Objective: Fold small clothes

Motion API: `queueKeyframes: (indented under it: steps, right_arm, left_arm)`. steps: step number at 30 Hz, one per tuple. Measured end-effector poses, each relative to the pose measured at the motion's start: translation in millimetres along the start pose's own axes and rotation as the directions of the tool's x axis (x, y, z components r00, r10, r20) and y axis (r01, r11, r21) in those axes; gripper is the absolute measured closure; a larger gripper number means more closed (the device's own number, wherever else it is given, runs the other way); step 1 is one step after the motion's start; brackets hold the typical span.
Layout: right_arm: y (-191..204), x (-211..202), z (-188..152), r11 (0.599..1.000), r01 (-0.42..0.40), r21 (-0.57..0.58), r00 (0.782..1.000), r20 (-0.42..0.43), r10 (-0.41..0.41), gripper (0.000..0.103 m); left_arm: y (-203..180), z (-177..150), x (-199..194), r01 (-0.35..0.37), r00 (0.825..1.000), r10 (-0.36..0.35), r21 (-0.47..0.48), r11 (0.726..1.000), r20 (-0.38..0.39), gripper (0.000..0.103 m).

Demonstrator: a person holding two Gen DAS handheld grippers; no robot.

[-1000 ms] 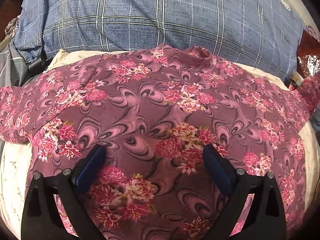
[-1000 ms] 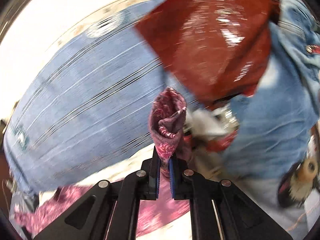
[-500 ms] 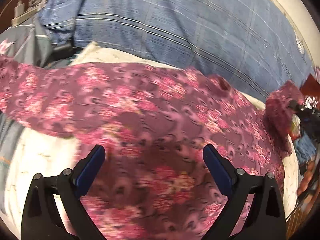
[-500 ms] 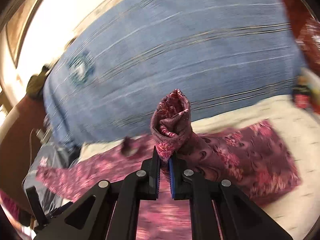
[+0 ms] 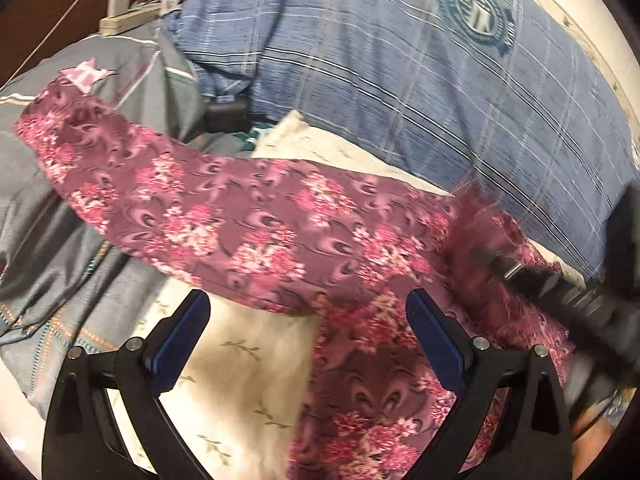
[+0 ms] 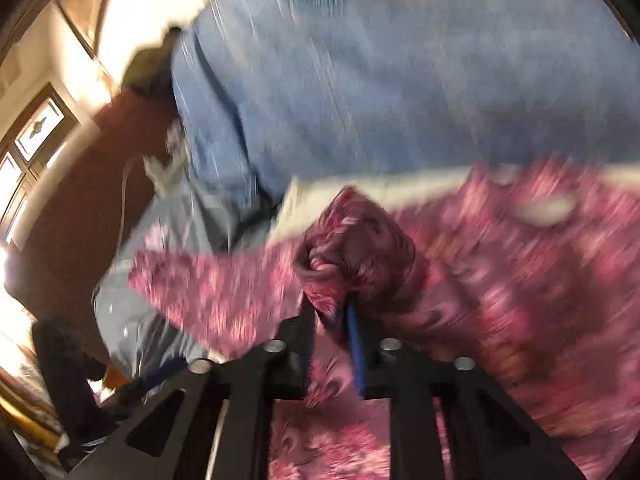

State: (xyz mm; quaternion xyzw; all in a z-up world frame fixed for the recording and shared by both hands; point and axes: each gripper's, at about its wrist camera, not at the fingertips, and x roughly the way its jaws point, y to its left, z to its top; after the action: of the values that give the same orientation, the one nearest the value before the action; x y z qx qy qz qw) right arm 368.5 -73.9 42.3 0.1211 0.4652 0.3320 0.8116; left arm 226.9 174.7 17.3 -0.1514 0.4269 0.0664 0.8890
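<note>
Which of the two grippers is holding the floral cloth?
The right gripper: its jaws are shut on a bunched fold of the floral cloth. The left gripper is open above it, holding nothing.

Garment [image 5: 256,232] on sheet [image 5: 240,380], pillow [image 5: 400,80] behind.

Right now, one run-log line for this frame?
left tongs: open, above floral garment | right tongs: shut on a bunched fold of it | garment: partly spread on cream sheet | fold: not done
</note>
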Motion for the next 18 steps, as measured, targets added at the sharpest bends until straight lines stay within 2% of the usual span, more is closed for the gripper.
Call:
queueKeyframes:
  steps: [2, 4, 6, 7, 9, 13, 16, 17, 18]
  right_arm:
    - [-4.8, 13.0, -9.6, 0.999, 0.021, 0.029, 0.997, -0.080, -0.019, 0.077]
    - [-12.8, -4.7, -18.8, 0.998, -0.034, 0.058, 0.999, -0.041, 0.036, 0.077]
    - [-28.7, -38.6, -27.8, 0.994, -0.071, 0.081, 0.997, 0.023, 0.070, 0.071]
    - [-41.0, -56.0, -33.5, 0.993, -0.067, 0.101, 0.997, 0.049, 0.063, 0.065]
    - [-74.0, -92.8, -47.5, 0.985, -0.029, 0.167, 0.995, 0.101, 0.012, 0.062]
    - [-153.9, -162.5, -84.6, 0.927, 0.024, 0.373, 0.973, 0.203, -0.107, 0.062]
    - [-206.1, -195.4, -107.8, 0.850, -0.003, 0.527, 0.952, 0.262, -0.159, 0.062]
    - [-222.1, -201.8, -111.7, 0.821, -0.029, 0.570, 0.944, 0.286, -0.165, 0.062]
    - [-229.2, -200.7, -110.6, 0.810, -0.042, 0.585, 0.939, 0.300, -0.169, 0.062]
  left_arm:
    - [2.4, 0.9, -0.5, 0.008, 1.000, -0.008, -0.005, 1.000, -0.015, 0.004]
    - [0.6, 0.9, -1.1, 0.043, 0.999, -0.043, -0.007, 0.999, -0.030, 0.004]
    - [-7.6, -0.4, 0.7, 0.083, 0.995, -0.083, -0.007, 0.997, -0.054, 0.004]
    - [-13.5, -1.3, 3.8, 0.108, 0.991, -0.108, -0.007, 0.994, -0.075, 0.004]
    - [-30.1, -4.6, 15.4, 0.163, 0.977, -0.162, -0.004, 0.987, -0.136, 0.004]
    - [-57.5, -12.5, 41.1, 0.214, 0.946, -0.216, -0.034, 0.976, -0.241, 0.004]
    - [-72.8, -15.1, 66.0, 0.208, 0.928, -0.223, -0.082, 0.975, -0.297, 0.004]
    - [-77.4, -12.4, 71.4, 0.184, 0.936, -0.202, -0.088, 0.979, -0.287, 0.004]
    - [-81.1, -9.0, 71.5, 0.166, 0.948, -0.183, -0.086, 0.982, -0.259, 0.004]
